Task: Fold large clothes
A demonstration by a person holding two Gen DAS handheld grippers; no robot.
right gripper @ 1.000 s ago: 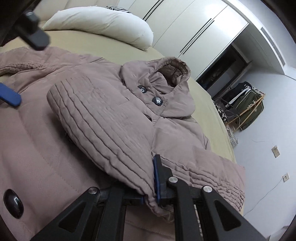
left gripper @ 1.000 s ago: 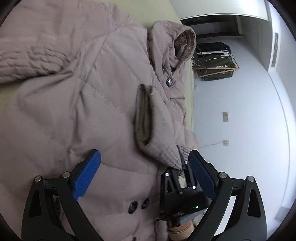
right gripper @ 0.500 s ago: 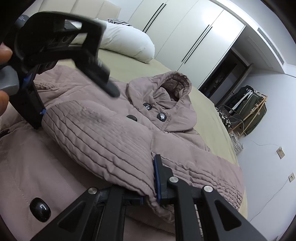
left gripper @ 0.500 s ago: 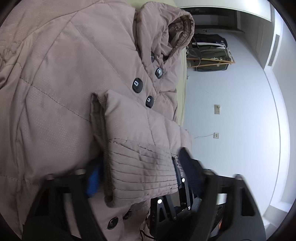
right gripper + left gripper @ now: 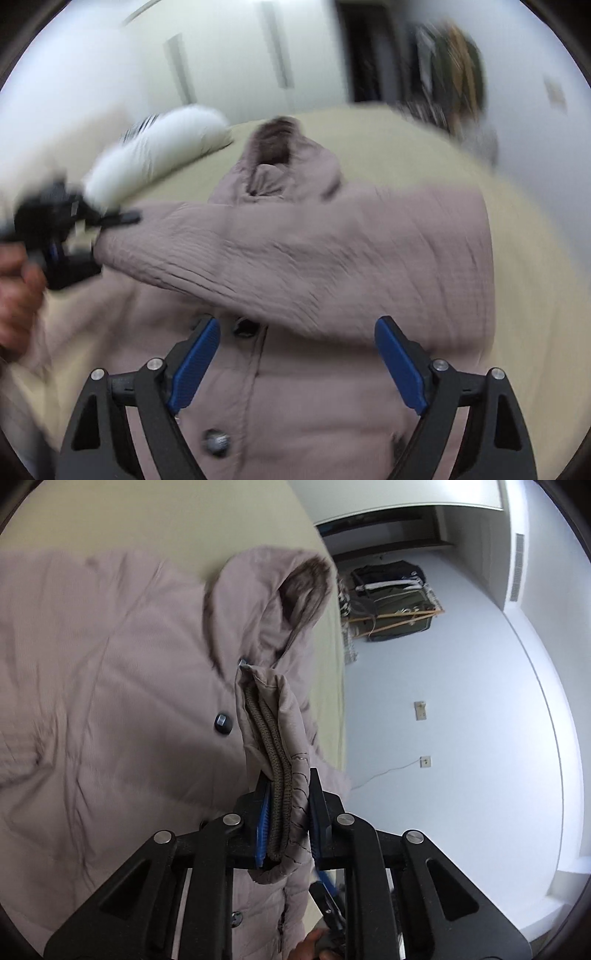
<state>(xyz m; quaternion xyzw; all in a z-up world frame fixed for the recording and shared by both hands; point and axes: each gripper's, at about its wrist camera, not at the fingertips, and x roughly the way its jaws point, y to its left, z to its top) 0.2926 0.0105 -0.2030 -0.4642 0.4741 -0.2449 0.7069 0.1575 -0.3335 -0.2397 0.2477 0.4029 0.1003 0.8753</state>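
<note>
Left wrist view: the left gripper (image 5: pixel 286 816) was seen angled downward over the bed (image 5: pixel 184 520), its fingers (image 5: pixel 261 827) just closed and clamped on the ribbed cuff (image 5: pixel 275 775) of the mauve coat (image 5: pixel 110 686), whose body was spread on the bed. In the blurred right wrist view, the right gripper (image 5: pixel 299 365) was held above the coat's buttoned front, its fingers just sprung wide with nothing gripped. The sleeve (image 5: pixel 295 251) was stretched across beyond them, toward the left gripper.
</note>
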